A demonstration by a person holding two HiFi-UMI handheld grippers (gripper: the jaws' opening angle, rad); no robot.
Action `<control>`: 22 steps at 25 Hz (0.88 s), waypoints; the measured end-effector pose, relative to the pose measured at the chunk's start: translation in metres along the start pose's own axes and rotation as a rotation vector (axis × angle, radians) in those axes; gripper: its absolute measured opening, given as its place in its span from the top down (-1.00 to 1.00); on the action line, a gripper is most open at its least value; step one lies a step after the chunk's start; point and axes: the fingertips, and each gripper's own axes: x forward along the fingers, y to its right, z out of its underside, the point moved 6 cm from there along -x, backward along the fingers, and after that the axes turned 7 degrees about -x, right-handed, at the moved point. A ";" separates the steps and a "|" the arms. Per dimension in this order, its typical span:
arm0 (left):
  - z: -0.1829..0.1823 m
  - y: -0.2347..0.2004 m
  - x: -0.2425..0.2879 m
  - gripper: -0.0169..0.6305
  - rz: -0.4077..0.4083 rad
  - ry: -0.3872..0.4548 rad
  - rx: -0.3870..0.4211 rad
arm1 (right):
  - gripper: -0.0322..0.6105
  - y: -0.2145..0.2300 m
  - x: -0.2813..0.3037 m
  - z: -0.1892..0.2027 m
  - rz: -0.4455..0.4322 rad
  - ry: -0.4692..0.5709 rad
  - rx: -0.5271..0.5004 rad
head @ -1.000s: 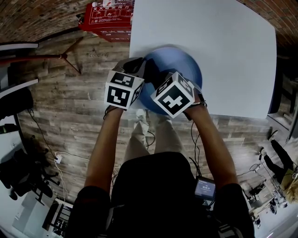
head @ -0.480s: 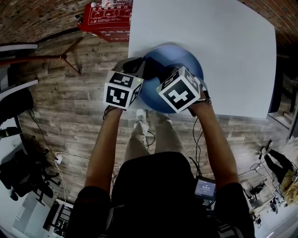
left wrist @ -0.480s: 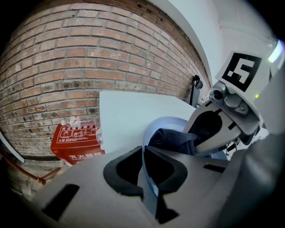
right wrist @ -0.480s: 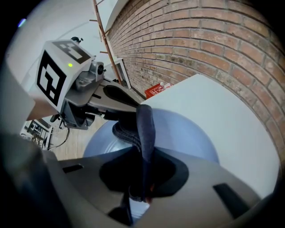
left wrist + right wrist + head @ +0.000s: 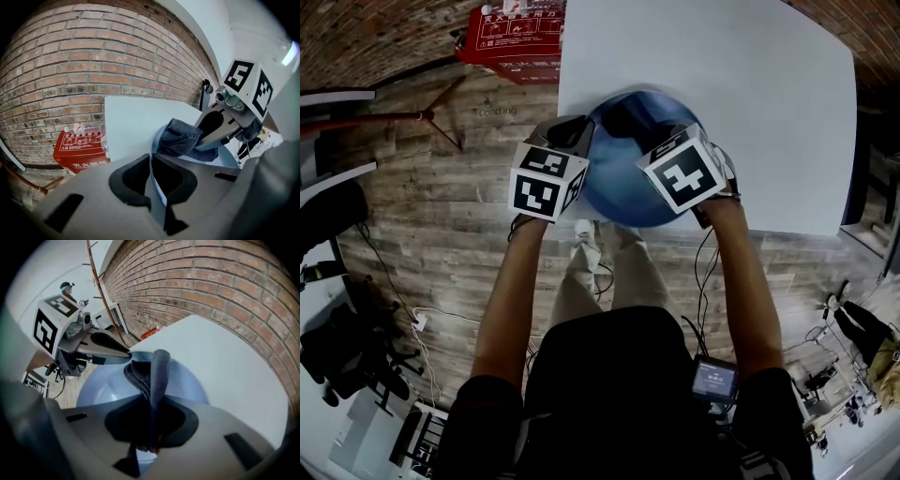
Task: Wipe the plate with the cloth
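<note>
Wiping step in hand.
Left gripper [image 5: 151, 161] clamps the blue plate [image 5: 226, 160] by its rim; right gripper [image 5: 151, 422] pinches the dark cloth [image 5: 158, 371]. Next move, in my judgement: sweep the unwiped face.

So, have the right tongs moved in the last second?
Yes. The right tongs, shut on the cloth, have slid rightward across the blue plate in the head view, toward the white table's right edge.
</note>
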 end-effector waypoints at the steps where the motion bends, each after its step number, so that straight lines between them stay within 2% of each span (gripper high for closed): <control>1: 0.000 0.000 0.000 0.84 0.000 0.001 -0.001 | 0.70 0.002 -0.001 0.003 0.006 -0.003 0.009; 7: 0.002 0.001 -0.001 0.84 -0.008 0.006 -0.002 | 0.70 -0.002 -0.005 0.019 0.000 -0.018 0.039; 11: 0.003 0.001 -0.001 0.84 -0.016 0.008 0.001 | 0.70 -0.002 -0.009 0.027 0.005 -0.025 0.003; 22: 0.004 0.001 -0.002 0.84 -0.030 0.011 0.000 | 0.70 -0.027 -0.017 0.048 -0.036 -0.066 0.005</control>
